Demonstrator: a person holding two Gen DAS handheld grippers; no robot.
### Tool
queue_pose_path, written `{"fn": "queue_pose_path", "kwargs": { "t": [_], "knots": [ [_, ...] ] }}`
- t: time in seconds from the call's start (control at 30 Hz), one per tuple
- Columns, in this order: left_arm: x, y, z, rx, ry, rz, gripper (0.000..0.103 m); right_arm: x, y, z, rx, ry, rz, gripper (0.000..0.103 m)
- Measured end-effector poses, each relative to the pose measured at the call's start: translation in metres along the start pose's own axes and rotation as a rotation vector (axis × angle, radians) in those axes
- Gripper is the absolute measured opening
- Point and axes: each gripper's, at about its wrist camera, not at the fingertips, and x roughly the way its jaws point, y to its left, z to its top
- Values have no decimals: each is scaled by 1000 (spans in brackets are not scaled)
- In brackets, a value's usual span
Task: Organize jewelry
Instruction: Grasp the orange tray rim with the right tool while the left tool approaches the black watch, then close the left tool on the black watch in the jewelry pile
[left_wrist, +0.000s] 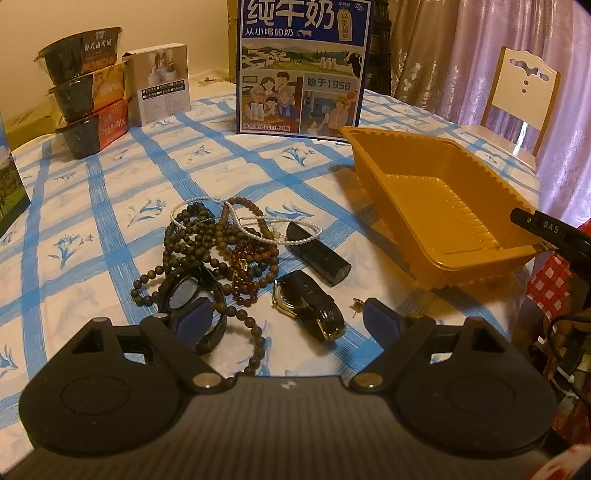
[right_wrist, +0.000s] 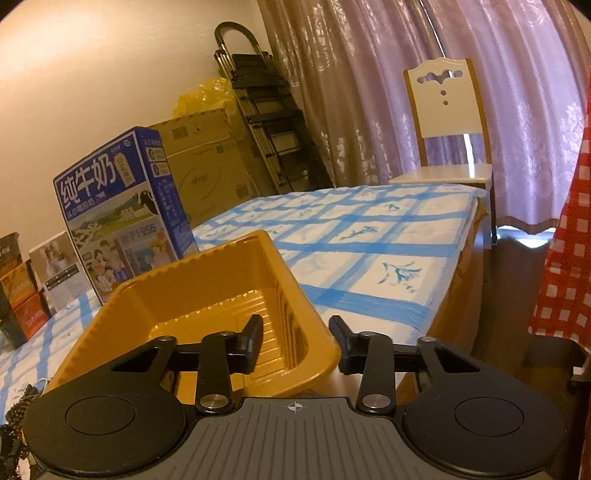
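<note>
Hidden and cut-off parts

Your left gripper (left_wrist: 284, 317) covers part of the round compact (left_wrist: 184, 295) and the trailing bead strand (left_wrist: 255, 354). The milk carton (left_wrist: 303, 66) is cropped at the top edge. In your right view, the bead pile (right_wrist: 14, 410) is cropped at the left edge.

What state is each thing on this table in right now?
Gold tray: empty, its corner between the right gripper's fingers.
Beaded bracelets: tangled in a heap on the tablecloth.
Wristwatch: lying on its side.
Black tube: lying flat.
Left gripper: open, empty.
</note>
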Motion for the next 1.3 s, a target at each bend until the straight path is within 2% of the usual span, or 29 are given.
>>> {"fn": "queue_pose_path", "kwargs": {
  "t": [0.1,0.17,0.33,0.47,0.7,1.3],
  "knots": [
    [2,-3,0,6,1,-1,87,5,1,-2,-13,2,2,31],
    [3,-4,-1,12,0,-1,87,6,0,-3,-19,-7,16,22],
    [5,-6,-2,15,7,-4,87,5,1,0,-40,-19,25,13],
    [7,-8,-3,26,9,-3,86,-1,3,5,-87,-24,29,11],
    [10,-12,-2,41,2,1,83,-9,16,9,-244,-23,4,5],
    [19,-17,3,54,8,1,73,-11,17,18,-238,-9,47,3]
  ]
}}
